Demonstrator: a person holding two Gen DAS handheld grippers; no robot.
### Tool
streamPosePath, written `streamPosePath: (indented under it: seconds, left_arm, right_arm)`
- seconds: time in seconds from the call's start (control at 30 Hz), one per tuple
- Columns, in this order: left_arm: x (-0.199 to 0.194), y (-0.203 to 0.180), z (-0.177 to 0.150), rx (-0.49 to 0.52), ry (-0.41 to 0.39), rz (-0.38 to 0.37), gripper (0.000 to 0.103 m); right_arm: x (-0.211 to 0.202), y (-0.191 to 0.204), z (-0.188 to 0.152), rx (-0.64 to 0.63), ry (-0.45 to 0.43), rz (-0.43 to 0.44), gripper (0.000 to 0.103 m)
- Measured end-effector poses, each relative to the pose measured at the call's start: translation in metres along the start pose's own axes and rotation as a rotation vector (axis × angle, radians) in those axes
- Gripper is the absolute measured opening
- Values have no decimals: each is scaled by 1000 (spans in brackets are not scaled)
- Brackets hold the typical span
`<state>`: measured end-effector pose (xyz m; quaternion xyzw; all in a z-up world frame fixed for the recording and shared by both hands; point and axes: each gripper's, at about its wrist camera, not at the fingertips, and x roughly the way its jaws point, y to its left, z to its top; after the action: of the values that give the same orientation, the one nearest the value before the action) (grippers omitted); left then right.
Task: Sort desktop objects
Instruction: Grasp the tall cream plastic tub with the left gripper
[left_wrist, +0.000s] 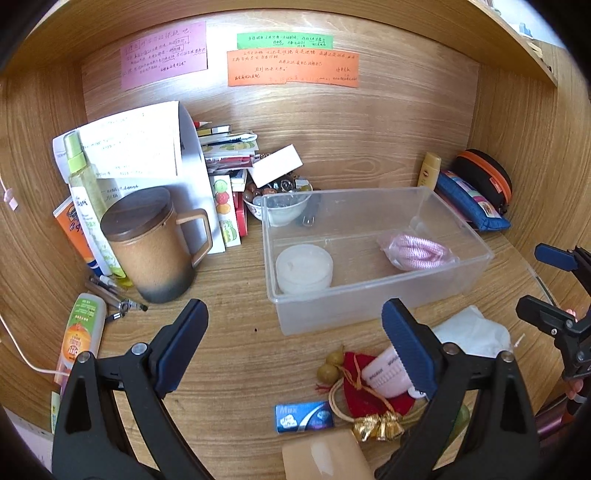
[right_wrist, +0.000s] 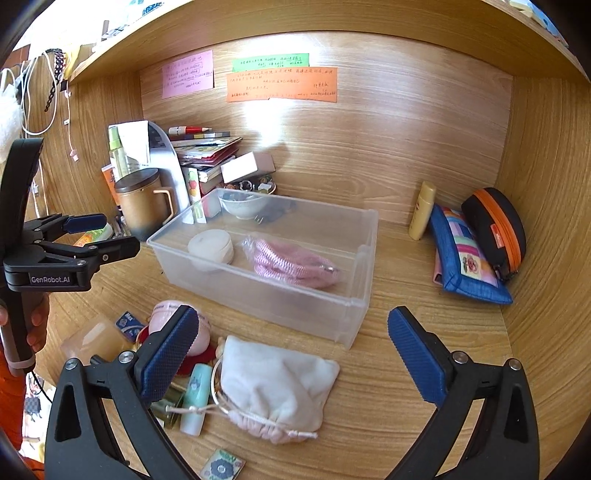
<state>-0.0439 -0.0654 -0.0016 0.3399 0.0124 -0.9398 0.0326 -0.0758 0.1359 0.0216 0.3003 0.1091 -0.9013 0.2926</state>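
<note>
I'm facing a wood-grain desk alcove: back panel (right_wrist: 369, 140), side walls (right_wrist: 546, 206), desktop (right_wrist: 388, 387). Shelf (right_wrist: 295, 22) overhead. Pink, green and orange paper notes (right_wrist: 280, 86) stuck on back panel. Soft glare there.

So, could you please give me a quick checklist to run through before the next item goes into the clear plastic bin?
1. Right gripper jaws wide open, nothing between them: ok.
2. Left gripper jaws open and empty: ok.
3. Clear plastic bin has free floor space between the round white jar and the pink cord bundle: ok.
4. White drawstring pouch lies unobstructed below the right gripper: ok.
5. Pile by the left gripper, with the red velvet pouch, is tangled and overlapping: not ok.
6. Pouch contents: cannot tell.
</note>
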Motion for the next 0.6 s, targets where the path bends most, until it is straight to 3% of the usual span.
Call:
streamPosePath:
  seconds: [0.6]
  left_arm:
    - [-17, -1, -53, -50, 58, -24, 96]
  right_arm:
    - [0, 1, -34, 65, 59, 32, 102]
